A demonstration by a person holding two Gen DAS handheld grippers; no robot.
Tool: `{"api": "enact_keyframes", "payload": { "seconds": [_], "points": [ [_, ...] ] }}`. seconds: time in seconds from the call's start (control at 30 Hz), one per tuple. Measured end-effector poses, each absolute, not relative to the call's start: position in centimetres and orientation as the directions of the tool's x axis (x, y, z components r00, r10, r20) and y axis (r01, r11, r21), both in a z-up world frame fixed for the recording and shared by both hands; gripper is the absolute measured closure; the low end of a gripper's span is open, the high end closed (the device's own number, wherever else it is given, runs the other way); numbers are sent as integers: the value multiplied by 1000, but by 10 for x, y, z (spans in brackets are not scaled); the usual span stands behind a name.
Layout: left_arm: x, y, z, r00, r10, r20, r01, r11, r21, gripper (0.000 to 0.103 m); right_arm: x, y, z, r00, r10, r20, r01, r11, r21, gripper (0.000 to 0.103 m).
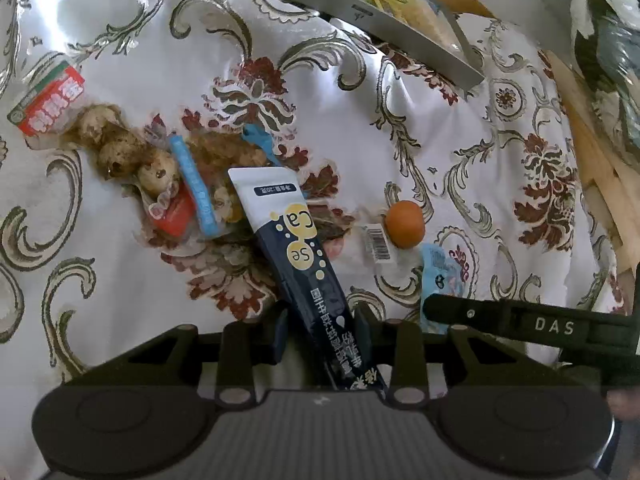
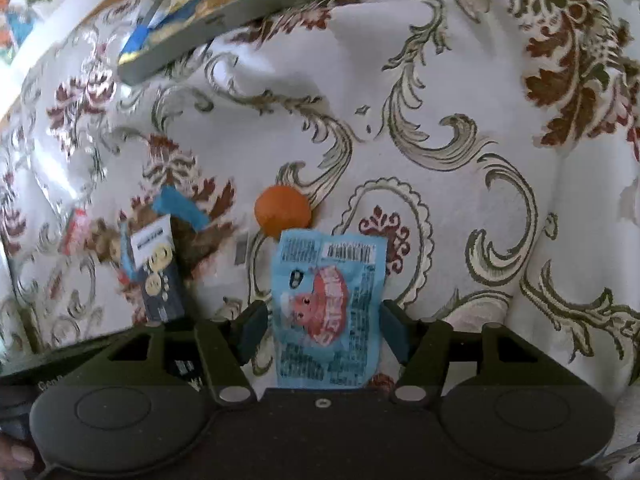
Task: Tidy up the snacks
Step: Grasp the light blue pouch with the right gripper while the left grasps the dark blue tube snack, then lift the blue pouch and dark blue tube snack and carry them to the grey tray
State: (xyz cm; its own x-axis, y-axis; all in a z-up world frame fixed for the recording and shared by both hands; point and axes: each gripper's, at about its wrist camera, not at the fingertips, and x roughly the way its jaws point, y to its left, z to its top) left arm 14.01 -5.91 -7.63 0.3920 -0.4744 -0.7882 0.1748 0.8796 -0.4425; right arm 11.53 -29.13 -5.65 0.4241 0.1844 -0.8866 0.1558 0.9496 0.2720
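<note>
In the left wrist view we see the left claw (image 1: 322, 332) clamped on a dark blue and white stick packet (image 1: 294, 256), which slants up and leftward from between the two pads over the floral tablecloth (image 1: 120, 20) covering the worktop. Beyond its white end lies a clear pack of speckled eggs (image 1: 128, 152) with a red label, a light blue stick (image 1: 194, 186) lying across that pile. To the right of the packet an orange ball (image 1: 405, 224) sits on the cloth beside a small barcode tag (image 1: 378, 242). A grey tray (image 1: 360, 16) with a colourful inner face lies at the top of the view. Low on the right, the other tool's dark arm marked DAS reaches in, with a light blue pouch (image 1: 440, 276) showing just above it.

In the right wrist view we see the right claw (image 2: 324, 328) with its fingers (image 2: 394, 332) set apart on either side of that light blue pouch (image 2: 326, 308), whose print shows a pink cartoon figure; whether they press it we cannot tell. The orange ball (image 2: 283, 211) sits just beyond the pouch's top edge. To the left, blurred, the stick packet (image 2: 158, 276) stands out from the left tool. The grey tray (image 2: 248, 8) lies at the top.
</note>
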Motion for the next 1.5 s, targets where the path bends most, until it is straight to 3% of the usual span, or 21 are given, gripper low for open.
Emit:
{"api": "enact_keyframes", "payload": {
  "seconds": [0.2, 0.37, 0.67, 0.9, 1.5],
  "points": [
    [136, -62, -77, 418, -462, -782, 191, 887, -421, 66, 117, -275, -60, 408, 121, -905, 92, 981, 172, 43],
    [131, -62, -78, 436, -455, -776, 195, 890, -412, 68, 114, -272, -58, 428, 141, -893, 63, 981, 185, 45],
    [122, -62, -74, 447, -463, -765, 214, 886, -411, 79, 112, -265, -51, 469, 185, -864, 27, 975, 223, 47],
    [119, -62, -70, 457, -478, -750, 221, 878, -425, 94, 110, -266, -48, 493, 198, -847, 15, 972, 236, 47],
    [110, -51, -59, 473, -529, -705, 161, 838, -521, 97, 98, -270, -26, 615, 193, -765, 8, 968, 250, 47]
  ]
}}
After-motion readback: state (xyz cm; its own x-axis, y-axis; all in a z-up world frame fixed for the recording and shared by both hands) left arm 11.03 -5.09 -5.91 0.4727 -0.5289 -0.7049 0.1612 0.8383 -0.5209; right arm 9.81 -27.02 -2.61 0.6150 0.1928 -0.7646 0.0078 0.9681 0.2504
